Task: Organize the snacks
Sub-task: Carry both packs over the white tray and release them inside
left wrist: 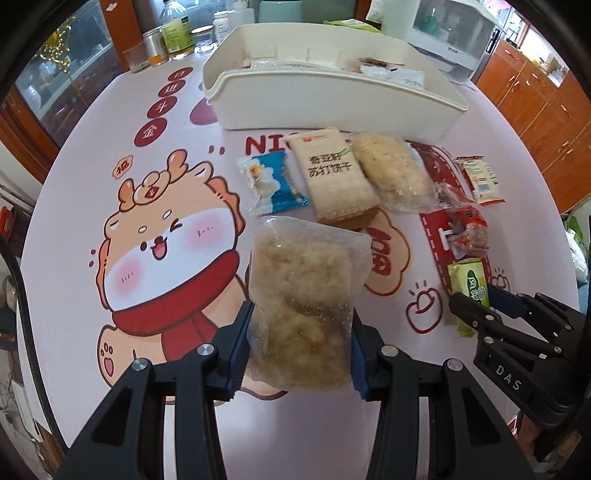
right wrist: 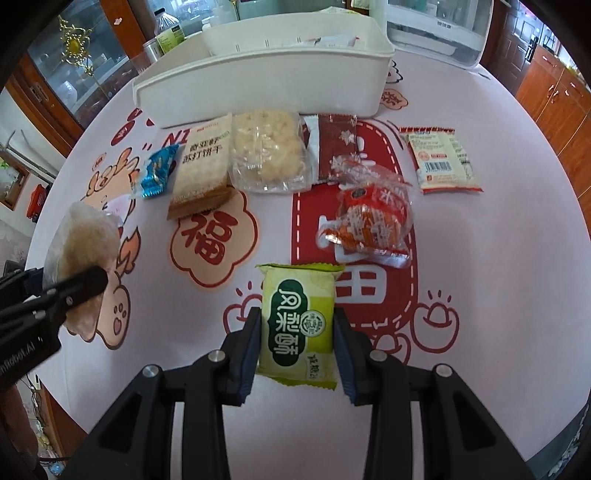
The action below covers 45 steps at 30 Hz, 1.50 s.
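The left tongs pinch a clear bag of pale crumbly pastry between their blue pads, holding it up off the worktop on the near side of the white bin. The right tongs are pressed onto a green pineapple-cake packet — its sides sit tight against both pads, and whether it rests on the worktop or hangs just above it cannot be told.

The white bin stands at the far end of the worktop, with a few small wrappers inside it. Just in front of the bin lies a row of snacks. A beige soda-cracker pack lies near the bin's left part, with a small blue wrapped sweet just beside it on the side away from the row. A second clear bag of pale pastry touches the cracker pack's other side. Next along the bin's front lies a dark brown-red packet, and beyond the bin's right end, apart from the others, a white and red sachet with a barcode. An orange snack in crinkled clear wrap lies nearer than the row, between the dark packet and the green one.

Behind the bin's left end stand a glass and bottles.
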Available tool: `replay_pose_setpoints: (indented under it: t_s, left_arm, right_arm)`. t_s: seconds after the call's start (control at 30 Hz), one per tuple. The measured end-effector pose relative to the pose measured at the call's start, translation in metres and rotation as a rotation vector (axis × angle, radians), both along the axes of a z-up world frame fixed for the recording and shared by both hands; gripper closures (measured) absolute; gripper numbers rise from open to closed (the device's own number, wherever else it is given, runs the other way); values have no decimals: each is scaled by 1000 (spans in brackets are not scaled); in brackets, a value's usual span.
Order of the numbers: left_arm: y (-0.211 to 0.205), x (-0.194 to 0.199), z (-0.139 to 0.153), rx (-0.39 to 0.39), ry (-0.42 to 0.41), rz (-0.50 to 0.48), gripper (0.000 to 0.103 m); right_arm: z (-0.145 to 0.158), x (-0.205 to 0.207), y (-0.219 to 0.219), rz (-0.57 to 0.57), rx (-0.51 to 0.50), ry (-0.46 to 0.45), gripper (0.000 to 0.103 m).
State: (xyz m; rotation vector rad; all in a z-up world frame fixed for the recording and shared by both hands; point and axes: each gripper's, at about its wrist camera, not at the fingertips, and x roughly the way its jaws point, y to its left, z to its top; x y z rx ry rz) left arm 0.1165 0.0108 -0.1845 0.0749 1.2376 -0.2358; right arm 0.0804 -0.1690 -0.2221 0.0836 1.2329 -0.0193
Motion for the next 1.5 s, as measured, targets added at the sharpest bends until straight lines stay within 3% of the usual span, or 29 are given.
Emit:
replay_pose_setpoints:
  t_s: [0.37, 0.97, 1.23, 1.5]
  left_arm:
    - [-11, 49, 44, 9, -113, -44, 59]
    - [-37, 171, 137, 61, -355, -54, 59]
    - [-55, 224, 143, 94, -390, -56, 59]
    - [-67, 269, 125, 114, -354, -40, 59]
  right_arm:
    - [50, 38, 0, 6, -22, -121, 66]
    - [165, 160, -11, 8, -60, -375, 65]
    - [184, 213, -15, 10, -65, -400, 65]
    - [175, 266, -24, 15, -76, -370, 65]
